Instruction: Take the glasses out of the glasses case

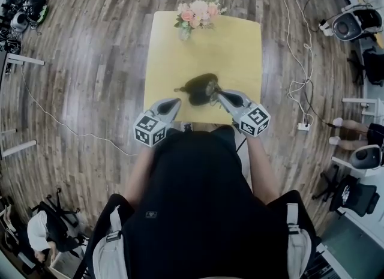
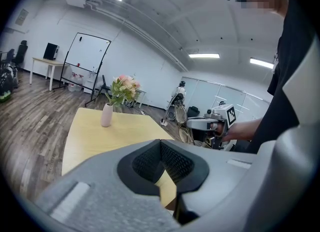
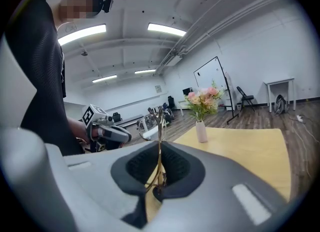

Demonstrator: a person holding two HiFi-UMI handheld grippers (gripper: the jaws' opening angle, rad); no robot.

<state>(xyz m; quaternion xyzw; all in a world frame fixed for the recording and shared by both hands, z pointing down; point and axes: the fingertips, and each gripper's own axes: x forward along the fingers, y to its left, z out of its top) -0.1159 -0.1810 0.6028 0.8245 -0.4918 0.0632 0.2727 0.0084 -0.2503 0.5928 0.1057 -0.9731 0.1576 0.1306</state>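
Observation:
A dark glasses case (image 1: 198, 87) lies open near the front of the yellow table (image 1: 237, 50). My right gripper (image 1: 217, 95) is shut on thin gold-rimmed glasses (image 3: 159, 126), holding them just right of the case and a little above the table. In the left gripper view the same glasses (image 2: 185, 122) hang from the right gripper (image 2: 202, 123). My left gripper (image 1: 174, 103) sits just left of the case at the table's front edge, jaws shut with nothing between them. In both gripper views the jaws hide the case.
A white vase of pink flowers (image 1: 187, 27) stands at the table's far edge. Cables (image 1: 297, 44) trail over the wood floor on the right. Chairs and equipment (image 1: 354, 26) ring the room. A person's legs (image 1: 351, 126) show at the right.

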